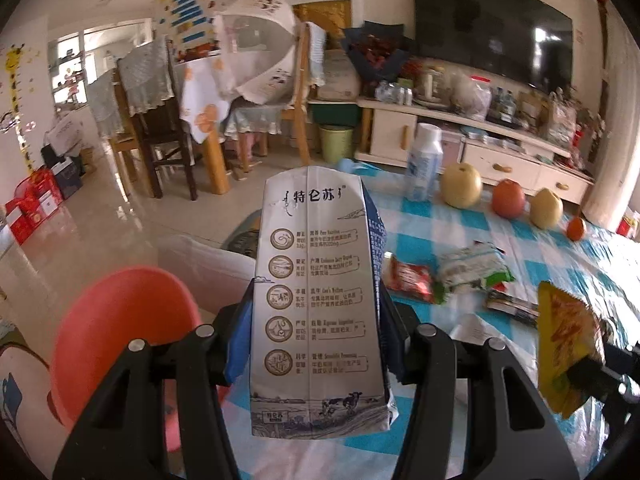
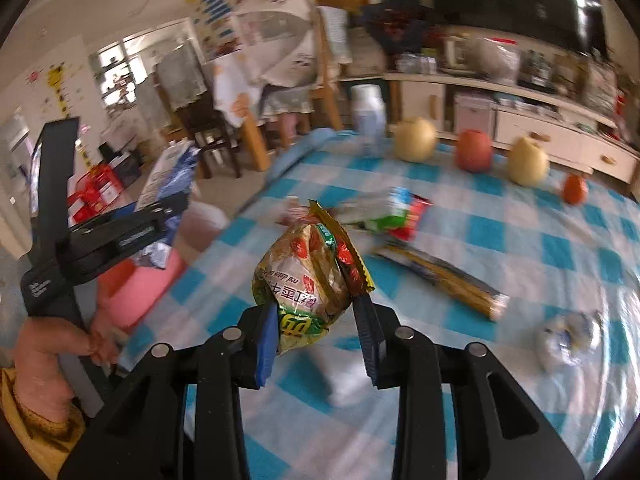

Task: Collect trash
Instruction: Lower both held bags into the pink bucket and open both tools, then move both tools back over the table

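The left gripper [image 1: 316, 344] is clamping a flattened milk carton [image 1: 316, 300] upright over the near-left edge of the checkered table [image 2: 520, 240], while the right gripper [image 2: 316, 336] is pinching a crumpled snack wrapper [image 2: 312, 272] above that table, with more wrappers [image 2: 384, 212] lying beyond.
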The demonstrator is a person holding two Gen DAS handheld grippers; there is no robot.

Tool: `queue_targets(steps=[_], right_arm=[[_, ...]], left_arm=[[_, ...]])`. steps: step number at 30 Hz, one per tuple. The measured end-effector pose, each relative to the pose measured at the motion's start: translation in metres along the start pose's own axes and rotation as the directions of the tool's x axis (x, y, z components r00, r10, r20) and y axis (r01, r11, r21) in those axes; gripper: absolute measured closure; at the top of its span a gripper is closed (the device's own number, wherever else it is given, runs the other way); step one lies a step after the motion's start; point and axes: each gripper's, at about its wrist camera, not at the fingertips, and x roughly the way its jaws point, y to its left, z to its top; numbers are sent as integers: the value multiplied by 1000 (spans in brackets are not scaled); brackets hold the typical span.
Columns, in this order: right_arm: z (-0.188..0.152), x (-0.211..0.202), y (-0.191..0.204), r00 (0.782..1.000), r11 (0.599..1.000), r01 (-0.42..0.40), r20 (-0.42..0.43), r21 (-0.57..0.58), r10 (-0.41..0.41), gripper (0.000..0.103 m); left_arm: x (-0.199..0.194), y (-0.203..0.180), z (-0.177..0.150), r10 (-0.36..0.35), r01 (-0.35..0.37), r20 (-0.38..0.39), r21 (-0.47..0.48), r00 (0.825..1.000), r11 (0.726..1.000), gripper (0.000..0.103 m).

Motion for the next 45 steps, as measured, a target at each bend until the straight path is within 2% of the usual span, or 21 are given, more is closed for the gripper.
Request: queue_targets(steps=[6,13,20,27,30,32,34,36,38,45], right_arm=[[14,22,63,997,992,-74,-21,-99,72,67],[30,48,122,988,974,-154,-48,-164,148,67],[40,79,178,973,948,-226,-88,-223,211,67],[38,109,225,960,917,-275,-141,-289,243,67],[35,122,236,955,907,-287,-168,-307,245,67],[31,130,244,950,897,-300,-187,-325,250,57],[25,135,247,954,896,-282,-195,-343,226,43],[21,133,242,962,900,-263,-170,-346,215,36],[20,131,234,967,909,-243,-156,-338,200,26],[19,108,197,984,945,-175,-92,-275,155,18]], left_arm=[[-3,37,3,52,-51,11,-45,999,998,48],[-3,89,6,120,-119,5,-122,993,985,48],[4,149,-1,183,-191,-55,-217,981,957,48],[8,191,-8,257,-274,-96,-274,962,922,48],[10,204,-11,263,-286,-116,-299,958,911,48],[11,207,-12,282,-309,-131,-295,950,904,47],[12,207,-12,299,-327,-137,-286,944,901,33],[13,206,-11,319,-346,-139,-275,938,897,26],[13,203,-10,323,-350,-141,-268,936,898,25],[15,188,-3,306,-328,-127,-244,944,912,18]])
